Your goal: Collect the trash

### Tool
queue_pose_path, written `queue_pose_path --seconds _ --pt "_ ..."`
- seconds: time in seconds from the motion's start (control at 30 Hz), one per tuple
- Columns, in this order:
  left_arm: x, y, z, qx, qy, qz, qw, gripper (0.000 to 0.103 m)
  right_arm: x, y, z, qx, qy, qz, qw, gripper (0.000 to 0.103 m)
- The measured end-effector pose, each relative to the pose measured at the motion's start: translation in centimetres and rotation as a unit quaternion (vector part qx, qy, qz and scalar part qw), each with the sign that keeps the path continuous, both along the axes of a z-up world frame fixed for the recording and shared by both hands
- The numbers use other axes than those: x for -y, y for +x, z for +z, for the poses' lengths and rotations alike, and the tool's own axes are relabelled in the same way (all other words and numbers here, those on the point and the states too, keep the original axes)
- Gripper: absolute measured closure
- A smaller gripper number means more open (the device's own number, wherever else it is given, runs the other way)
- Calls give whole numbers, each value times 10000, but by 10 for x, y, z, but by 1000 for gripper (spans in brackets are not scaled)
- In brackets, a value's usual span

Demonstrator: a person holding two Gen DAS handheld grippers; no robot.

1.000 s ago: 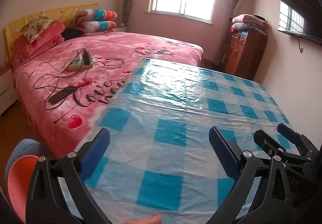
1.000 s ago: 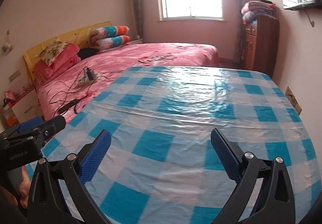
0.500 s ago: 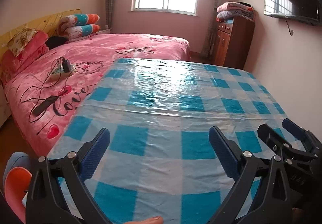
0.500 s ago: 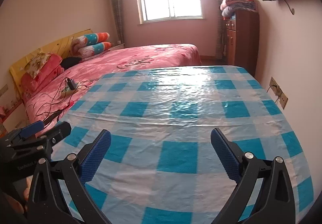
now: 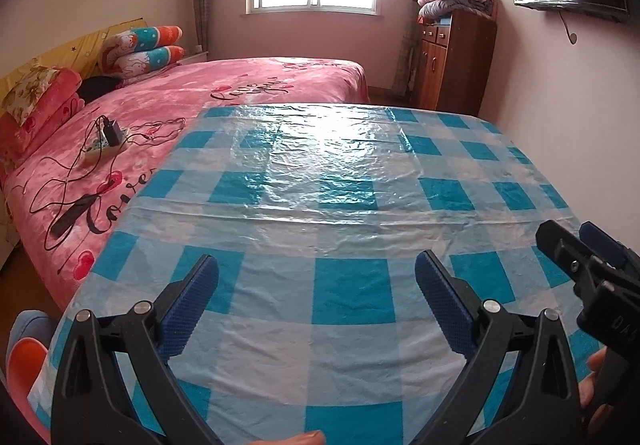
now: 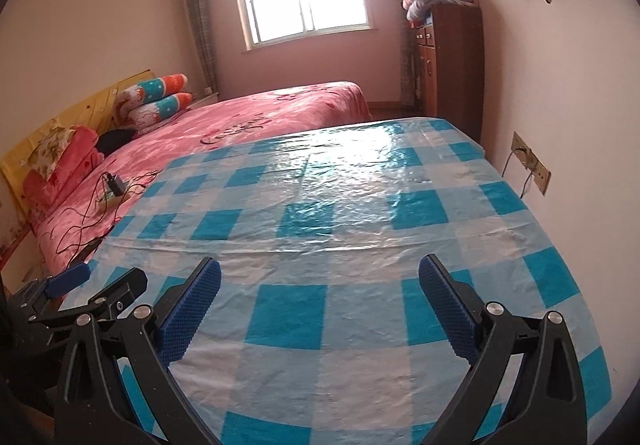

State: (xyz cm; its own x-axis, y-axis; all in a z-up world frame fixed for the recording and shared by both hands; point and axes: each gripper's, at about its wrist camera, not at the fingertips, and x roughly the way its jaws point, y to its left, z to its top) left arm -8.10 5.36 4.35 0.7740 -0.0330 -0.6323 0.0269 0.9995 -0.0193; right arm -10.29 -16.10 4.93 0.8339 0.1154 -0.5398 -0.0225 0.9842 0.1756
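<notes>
No trash shows in either view. A table under a glossy blue-and-white checked plastic cloth (image 5: 352, 173) (image 6: 360, 205) fills the foreground. My left gripper (image 5: 316, 263) hovers open above the cloth's near edge, with nothing between its blue pads (image 5: 192, 305). My right gripper (image 6: 320, 265) hangs open too, just as bare. In the left wrist view the right gripper (image 5: 580, 257) pokes in at the right edge. In the right wrist view the left gripper (image 6: 96, 289) sits at the lower left. A fingertip (image 5: 308, 436) shows at the bottom of the left wrist view.
A pink bed (image 5: 224, 101) runs along the table's left side, with a power strip and charger (image 5: 106, 139) and loose cables on it. A wooden cabinet (image 5: 452, 61) topped with folded blankets stands at the back right. A socket plate (image 6: 530, 163) is on the right wall. An orange seat (image 5: 24, 361) is low left.
Both cameras have swung so the bed slid left and the table sits more central. The right gripper's view tilted toward the right wall. Both grippers stayed open.
</notes>
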Motion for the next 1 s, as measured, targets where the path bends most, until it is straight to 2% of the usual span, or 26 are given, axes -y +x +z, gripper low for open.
queue_pose_path --seconds 0.4,1.0 --pt "18 8 -6 -106 118 -52 9999 4 13 0 1 -39 -63 -162 9998 5" --pt "25 7 -6 -111 86 -39 9999 4 16 -4 2 -90 -29 -171 9998 5"
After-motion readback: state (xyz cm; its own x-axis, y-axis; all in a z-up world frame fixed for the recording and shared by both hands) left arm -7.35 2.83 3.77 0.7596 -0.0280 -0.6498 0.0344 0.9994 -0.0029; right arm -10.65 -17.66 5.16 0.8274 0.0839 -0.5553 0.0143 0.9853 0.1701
